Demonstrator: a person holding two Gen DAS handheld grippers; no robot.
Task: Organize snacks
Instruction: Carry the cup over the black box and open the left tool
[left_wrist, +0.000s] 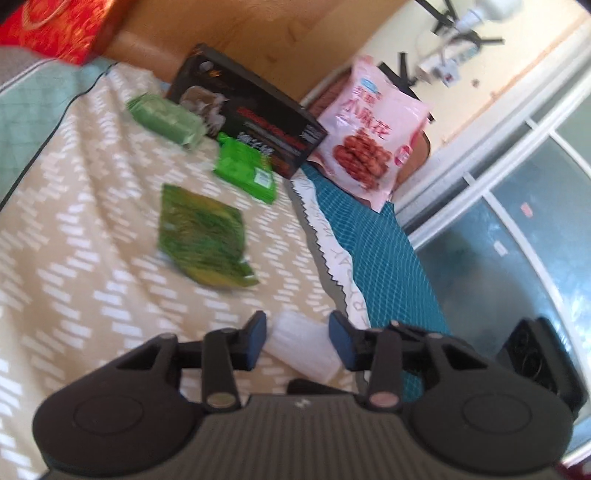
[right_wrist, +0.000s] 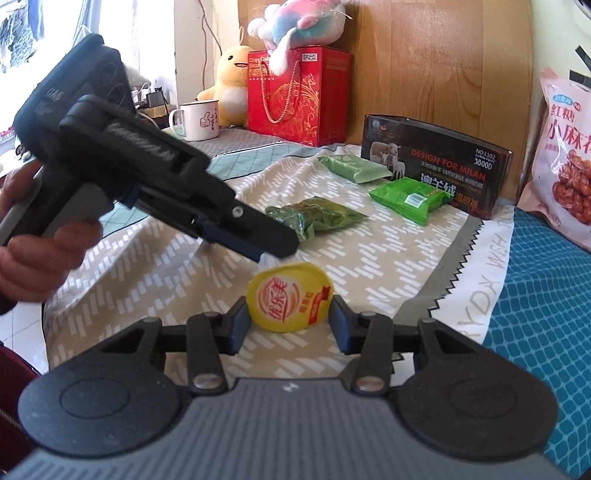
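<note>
We are bracketing the cup (right_wrist: 290, 297) with the right gripper (right_wrist: 288, 325), jaws wide, not yet touching. The left gripper (left_wrist: 297, 341) is straddling its clear body, also wide, likely steadying it. Green packets (right_wrist: 319, 218) are lying at 12 o'clock on the bed (right_wrist: 147, 266).

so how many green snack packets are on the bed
3: a pale green packet nearest the black box, a bright green packet in front of that box, and a dark green packet nearer the camera. None look hidden.
</note>
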